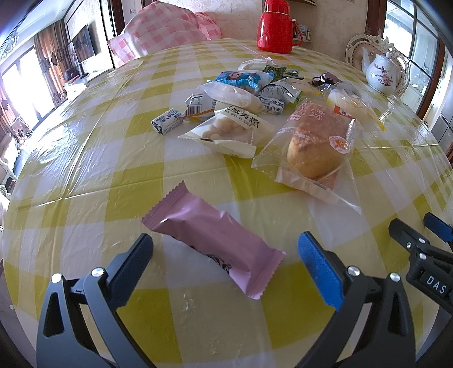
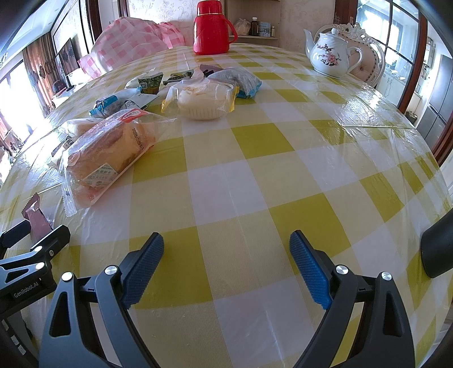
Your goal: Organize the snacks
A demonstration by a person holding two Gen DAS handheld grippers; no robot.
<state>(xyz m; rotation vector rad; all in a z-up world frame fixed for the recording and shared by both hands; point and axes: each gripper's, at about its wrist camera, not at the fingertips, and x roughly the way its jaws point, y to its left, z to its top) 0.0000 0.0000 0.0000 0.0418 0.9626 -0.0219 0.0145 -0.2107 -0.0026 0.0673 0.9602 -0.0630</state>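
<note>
A pink snack packet [image 1: 212, 240] lies flat on the yellow checked tablecloth [image 1: 99, 169], between the tips of my open left gripper [image 1: 226, 249], untouched. Behind it lie a brown cake in clear wrap [image 1: 314, 147], a white packet of small balls [image 1: 229, 133] and a pile of small wrapped snacks [image 1: 249, 85]. My right gripper [image 2: 226, 254] is open and empty over bare cloth. In the right wrist view the cake [image 2: 107, 158] is at the left, a round white cake in wrap [image 2: 203, 99] is farther back, and the pink packet [image 2: 35, 218] shows at the far left edge.
A red thermos [image 1: 274, 27] stands at the table's far edge and a white flowered teapot [image 1: 380, 72] at the far right. A pink checked cloth [image 1: 167, 28] is heaped beyond the table. The right gripper shows at the left wrist view's right edge [image 1: 419, 249].
</note>
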